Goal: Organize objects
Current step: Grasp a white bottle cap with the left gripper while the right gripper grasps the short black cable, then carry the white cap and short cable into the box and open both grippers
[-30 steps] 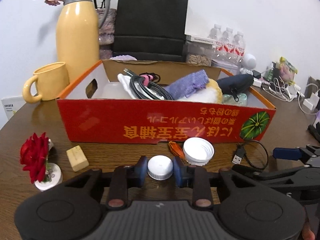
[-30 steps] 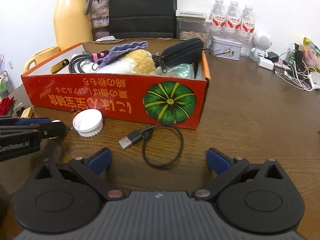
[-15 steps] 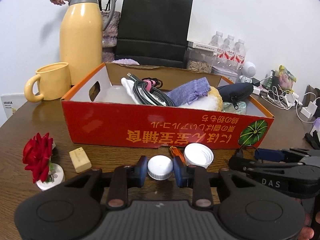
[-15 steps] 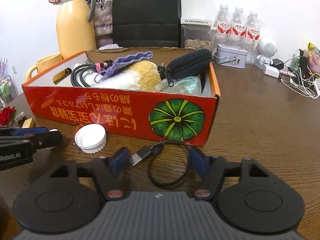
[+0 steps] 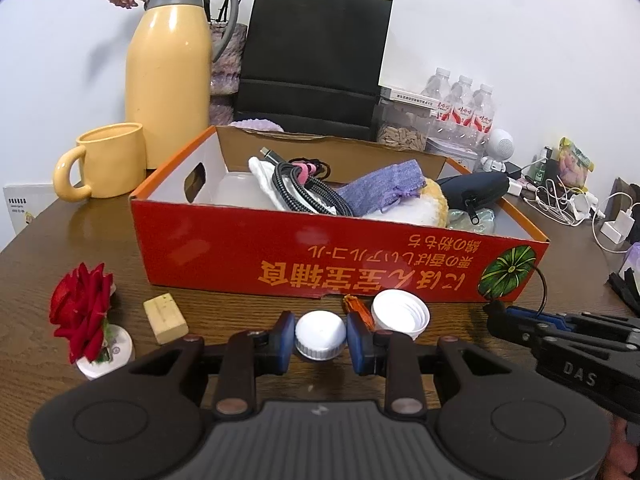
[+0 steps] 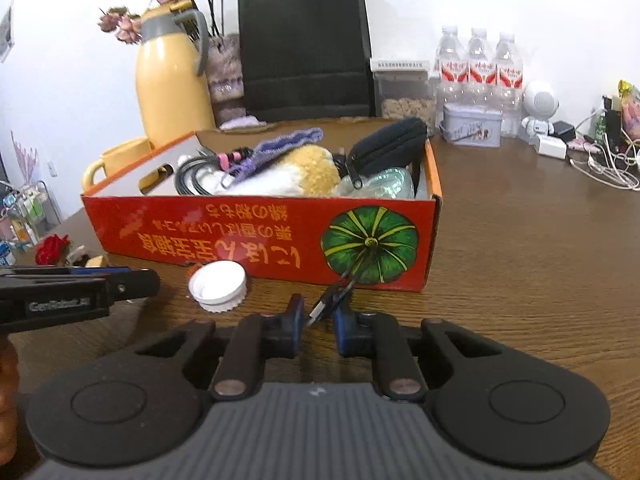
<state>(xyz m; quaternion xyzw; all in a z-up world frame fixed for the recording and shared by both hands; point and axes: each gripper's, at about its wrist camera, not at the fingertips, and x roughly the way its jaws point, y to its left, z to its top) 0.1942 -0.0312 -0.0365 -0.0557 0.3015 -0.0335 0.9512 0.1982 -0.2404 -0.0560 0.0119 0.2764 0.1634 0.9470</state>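
My left gripper [image 5: 320, 338] is shut on a small white bottle cap [image 5: 320, 332] just above the wooden table, in front of the red cardboard box [image 5: 312, 256]. A larger white lid [image 5: 400, 314] lies upside down next to it. In the right wrist view my right gripper [image 6: 318, 320] has its jaws closing on a black USB cable [image 6: 352, 280]. The pads pinch the cable near its plug, and its loop rises against the box [image 6: 240, 236]. The box holds coiled cables, a purple pouch, a plush toy and a dark zip case. The left gripper [image 6: 132, 282] shows at the left there.
A red rose in a white pot [image 5: 84, 312], a beige block [image 5: 165, 314] and an orange scrap [image 5: 358, 308] lie by the box front. Behind stand a yellow mug [image 5: 108, 164], a yellow thermos [image 5: 168, 64], a black paper bag [image 5: 312, 60] and water bottles [image 6: 480, 68]. Chargers and cords [image 6: 608, 164] crowd the far right.
My right gripper went from wide open to pinched on the USB cable and raised it off the table. The left gripper kept its hold on the small cap.
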